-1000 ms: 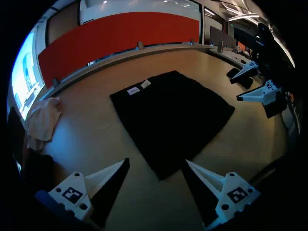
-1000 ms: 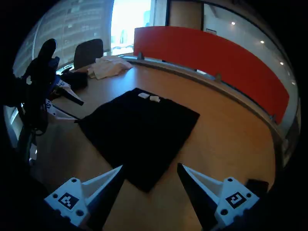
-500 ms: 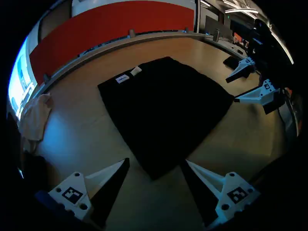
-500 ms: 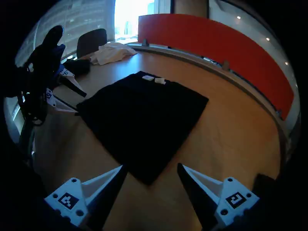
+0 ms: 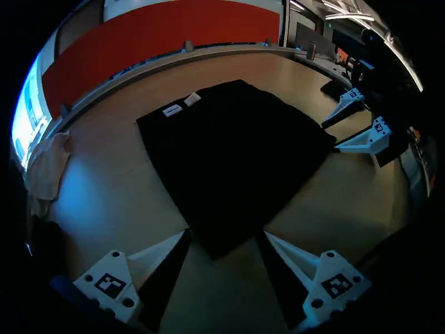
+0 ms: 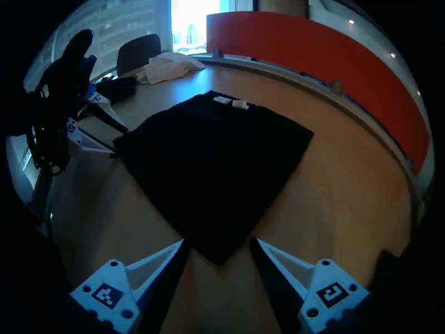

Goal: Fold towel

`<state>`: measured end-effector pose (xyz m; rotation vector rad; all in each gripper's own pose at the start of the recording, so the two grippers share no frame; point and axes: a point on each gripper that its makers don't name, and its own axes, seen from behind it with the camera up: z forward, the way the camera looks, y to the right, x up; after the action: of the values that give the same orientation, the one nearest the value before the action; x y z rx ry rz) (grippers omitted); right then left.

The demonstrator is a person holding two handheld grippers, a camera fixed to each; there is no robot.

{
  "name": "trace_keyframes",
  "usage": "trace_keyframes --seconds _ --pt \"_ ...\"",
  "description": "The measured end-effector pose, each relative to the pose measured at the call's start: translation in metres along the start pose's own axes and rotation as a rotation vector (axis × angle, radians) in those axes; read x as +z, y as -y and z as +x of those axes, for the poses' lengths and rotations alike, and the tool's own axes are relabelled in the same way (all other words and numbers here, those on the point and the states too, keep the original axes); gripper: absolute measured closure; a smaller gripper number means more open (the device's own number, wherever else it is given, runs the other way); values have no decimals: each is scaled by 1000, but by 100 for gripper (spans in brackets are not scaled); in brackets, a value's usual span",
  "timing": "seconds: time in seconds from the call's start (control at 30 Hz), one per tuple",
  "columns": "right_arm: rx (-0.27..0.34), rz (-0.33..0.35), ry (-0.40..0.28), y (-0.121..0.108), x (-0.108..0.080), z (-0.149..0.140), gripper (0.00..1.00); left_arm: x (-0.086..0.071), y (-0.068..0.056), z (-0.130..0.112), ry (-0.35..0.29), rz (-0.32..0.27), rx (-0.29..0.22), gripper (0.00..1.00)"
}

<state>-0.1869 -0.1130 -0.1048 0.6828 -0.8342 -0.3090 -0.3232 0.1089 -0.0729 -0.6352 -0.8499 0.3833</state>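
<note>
The towel, dark and spread flat on the counter, had one corner lying between each pair of jaws. In the left gripper view the left gripper stood low over the wood with its jaws wide apart and holding nothing. The nearest towel corner pointed straight back into the gap between them, not yet pinched. In the right gripper view the right gripper was set the same way: jaws spread, empty, the neighbouring corner lying in their opening. Whether either pair of jaws touched the fabric could not be told.

The edge that joined these two corners ran from one gripper to the other, so each stood equally near its own corner and neither had farther to go. Outward from the jaws the cloth widened toward the opposite edge, where two small white labels lay near one far corner. From that lie I judged that the coming move turned on this near edge: close on both corners, lift together, and carry the edge away over the cloth toward the labelled side.

Beyond the towel, well apart from it, a pale crumpled cloth sat near the counter's far rim by a dark chair. A red panel ran along the back.
</note>
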Motion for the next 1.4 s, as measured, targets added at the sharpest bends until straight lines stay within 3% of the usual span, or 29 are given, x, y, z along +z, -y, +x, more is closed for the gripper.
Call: trace_keyframes --seconds 0.47,0.67,0.8,1.0,1.4 --pt "0 8 4 -1 -1 0 53 -1 -1 0 6 3 -9 34" --pt "-1 11 5 2 0 1 68 -1 -4 0 10 2 -8 47" --pt "3 16 6 6 1 2 77 -1 -3 0 12 7 -12 69" --pt "12 22 -5 11 1 6 83 -1 -1 0 12 25 -21 84" --pt "25 0 -54 8 -12 21 85 -9 -1 12 -3 41 -33 86"
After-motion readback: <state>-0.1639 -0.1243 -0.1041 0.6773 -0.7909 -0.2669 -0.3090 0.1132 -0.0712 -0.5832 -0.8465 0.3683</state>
